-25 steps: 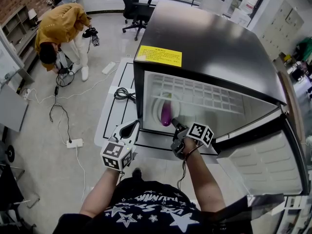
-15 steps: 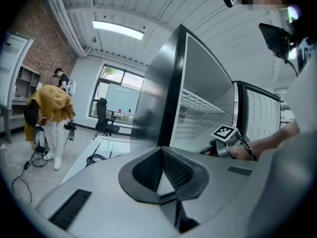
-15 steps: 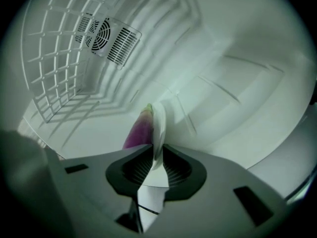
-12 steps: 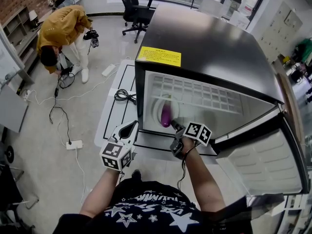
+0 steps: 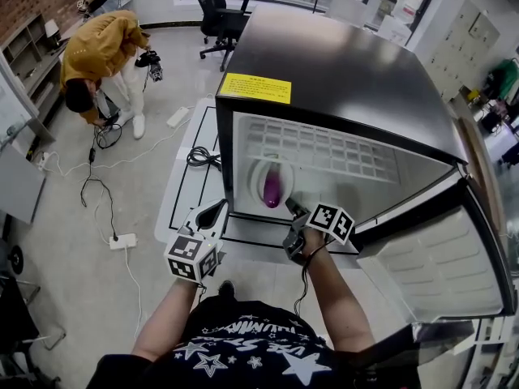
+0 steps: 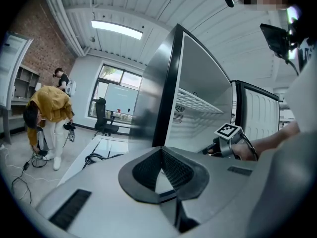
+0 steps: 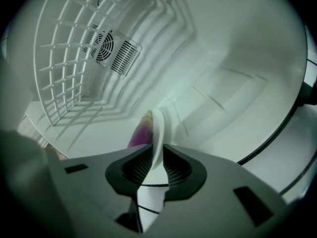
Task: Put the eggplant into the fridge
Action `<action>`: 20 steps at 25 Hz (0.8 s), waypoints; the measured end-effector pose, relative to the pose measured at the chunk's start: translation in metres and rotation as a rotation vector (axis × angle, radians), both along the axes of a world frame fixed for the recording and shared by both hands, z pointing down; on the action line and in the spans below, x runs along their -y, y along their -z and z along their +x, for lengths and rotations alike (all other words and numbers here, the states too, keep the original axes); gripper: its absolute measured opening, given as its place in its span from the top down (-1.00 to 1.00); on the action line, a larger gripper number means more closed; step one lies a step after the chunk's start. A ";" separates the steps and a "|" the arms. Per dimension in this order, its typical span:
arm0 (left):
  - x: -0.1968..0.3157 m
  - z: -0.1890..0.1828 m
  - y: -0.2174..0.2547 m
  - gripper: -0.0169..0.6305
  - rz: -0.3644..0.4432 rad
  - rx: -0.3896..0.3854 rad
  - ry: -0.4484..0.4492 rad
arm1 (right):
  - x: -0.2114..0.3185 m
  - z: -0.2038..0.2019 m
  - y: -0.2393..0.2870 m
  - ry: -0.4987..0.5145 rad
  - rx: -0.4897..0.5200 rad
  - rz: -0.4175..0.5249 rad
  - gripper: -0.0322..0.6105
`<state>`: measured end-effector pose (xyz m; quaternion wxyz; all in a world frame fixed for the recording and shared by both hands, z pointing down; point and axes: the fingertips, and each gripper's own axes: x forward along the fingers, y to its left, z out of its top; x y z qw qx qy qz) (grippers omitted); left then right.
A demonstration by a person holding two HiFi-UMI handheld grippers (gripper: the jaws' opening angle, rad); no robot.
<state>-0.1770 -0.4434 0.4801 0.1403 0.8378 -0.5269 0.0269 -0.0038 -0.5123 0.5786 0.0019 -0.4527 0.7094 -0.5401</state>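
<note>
The purple eggplant point(image 5: 273, 189) point(image 7: 140, 130) lies on a white plate point(image 5: 258, 181) point(image 7: 158, 133) that is held on edge inside the open fridge point(image 5: 340, 63), below its wire shelf point(image 5: 324, 148) point(image 7: 74, 48). My right gripper point(image 5: 290, 207) point(image 7: 157, 155) is at the fridge's opening, shut on the plate's rim. My left gripper point(image 5: 215, 211) point(image 6: 161, 152) hangs outside the fridge to the left, shut with nothing in it. From the left gripper view, the right gripper's marker cube point(image 6: 229, 131) shows at the opening.
The fridge door point(image 5: 438, 266) stands swung open at the right. A white floor mat point(image 5: 190, 177) with a coiled black cable point(image 5: 205, 157) lies under the fridge. A person in a yellow jacket point(image 5: 97, 51) bends over at far left, near cords and a power strip point(image 5: 124, 240). An office chair point(image 5: 223, 10) stands behind.
Almost nothing has changed. My right gripper still holds the plate with the eggplant inside the fridge, and my left gripper has stayed where it was.
</note>
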 end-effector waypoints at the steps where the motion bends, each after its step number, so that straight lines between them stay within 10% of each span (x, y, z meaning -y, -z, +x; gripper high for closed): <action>1: -0.001 0.001 0.000 0.92 -0.001 -0.001 0.000 | -0.002 0.000 0.002 0.003 0.008 0.006 0.75; 20: -0.074 0.070 0.007 0.92 -0.010 0.033 -0.025 | -0.103 0.018 0.049 0.166 0.143 0.131 0.84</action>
